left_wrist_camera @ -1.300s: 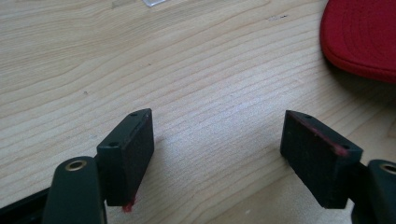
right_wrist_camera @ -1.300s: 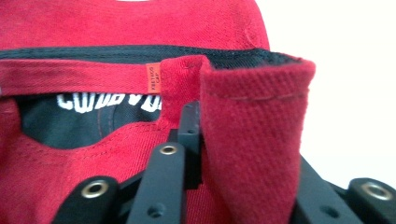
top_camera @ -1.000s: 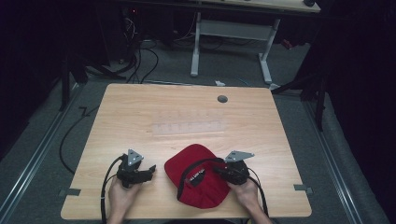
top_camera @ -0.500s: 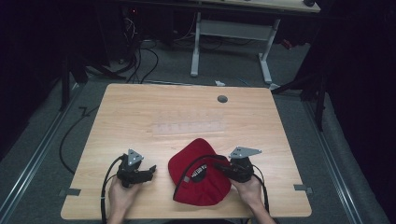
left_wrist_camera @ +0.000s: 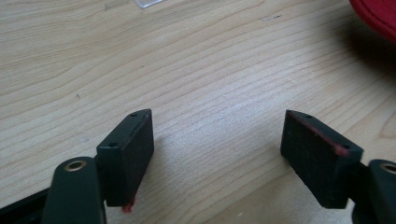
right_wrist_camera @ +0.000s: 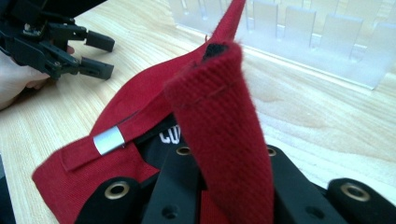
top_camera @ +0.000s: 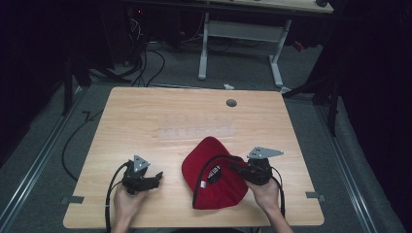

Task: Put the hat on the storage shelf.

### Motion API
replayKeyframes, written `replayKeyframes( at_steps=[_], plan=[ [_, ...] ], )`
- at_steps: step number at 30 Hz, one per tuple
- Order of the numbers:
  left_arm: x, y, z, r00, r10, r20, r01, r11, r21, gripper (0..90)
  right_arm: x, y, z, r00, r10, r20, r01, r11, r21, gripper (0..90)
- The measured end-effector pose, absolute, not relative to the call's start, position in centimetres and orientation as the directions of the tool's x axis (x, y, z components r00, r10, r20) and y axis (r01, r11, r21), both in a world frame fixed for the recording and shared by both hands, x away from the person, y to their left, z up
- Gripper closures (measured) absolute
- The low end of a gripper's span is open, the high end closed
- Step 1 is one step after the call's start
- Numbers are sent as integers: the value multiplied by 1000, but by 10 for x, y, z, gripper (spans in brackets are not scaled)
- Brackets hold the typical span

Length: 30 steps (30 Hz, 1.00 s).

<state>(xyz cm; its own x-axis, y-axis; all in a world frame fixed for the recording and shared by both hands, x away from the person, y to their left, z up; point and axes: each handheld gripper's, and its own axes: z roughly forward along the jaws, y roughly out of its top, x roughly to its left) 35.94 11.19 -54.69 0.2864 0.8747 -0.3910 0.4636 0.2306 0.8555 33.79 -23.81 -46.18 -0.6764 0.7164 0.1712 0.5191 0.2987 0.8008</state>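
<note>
The red cap (top_camera: pixel 214 174) lies upside down on the near half of the bench (top_camera: pixel 145 116), toward five o'clock from its middle, brim pointing to six o'clock. Its black inner band and a white-lettered label face up, and a silver clasp (right_wrist_camera: pixel 108 139) sits on the back strap. The right gripper (top_camera: pixel 243 171), at the cap's three o'clock edge, has its fingers pressed together on a fold of red strap fabric, which stands up between them in the right gripper view. The step in hand looks like gripping and lifting the cap by its rear edge, perhaps to turn it over or fold it.

At nine o'clock from the cap, well apart from it, the left gripper (top_camera: pixel 154 177) rests on the wood with fingers (left_wrist_camera: pixel 128 154) spread wide and empty. A clear slotted rack (right_wrist_camera: pixel 299 32) lies just beyond the cap at twelve o'clock.

Next, the left gripper probably needs to reach over and take the opposite edge, while the right holds firm.
</note>
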Motion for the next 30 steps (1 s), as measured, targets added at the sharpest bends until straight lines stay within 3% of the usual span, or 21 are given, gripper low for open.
replayKeyframes(
  at_steps=[3, 11, 30],
  plan=[
    [353, 107, -545, 320, 881, -349, 419, 199, 886, 299, 339, -239, -460, -674, 718, 173, 521, 296, 801, 860],
    [335, 86, -533, 436, 831, -345, 383, 175, 907, 300, 343, -239, -449, -670, 719, 183, 520, 280, 807, 860],
    [321, 41, -523, 573, 738, -357, 403, 126, 907, 263, 350, -235, -428, -664, 711, 230, 520, 219, 826, 859]
  ],
)
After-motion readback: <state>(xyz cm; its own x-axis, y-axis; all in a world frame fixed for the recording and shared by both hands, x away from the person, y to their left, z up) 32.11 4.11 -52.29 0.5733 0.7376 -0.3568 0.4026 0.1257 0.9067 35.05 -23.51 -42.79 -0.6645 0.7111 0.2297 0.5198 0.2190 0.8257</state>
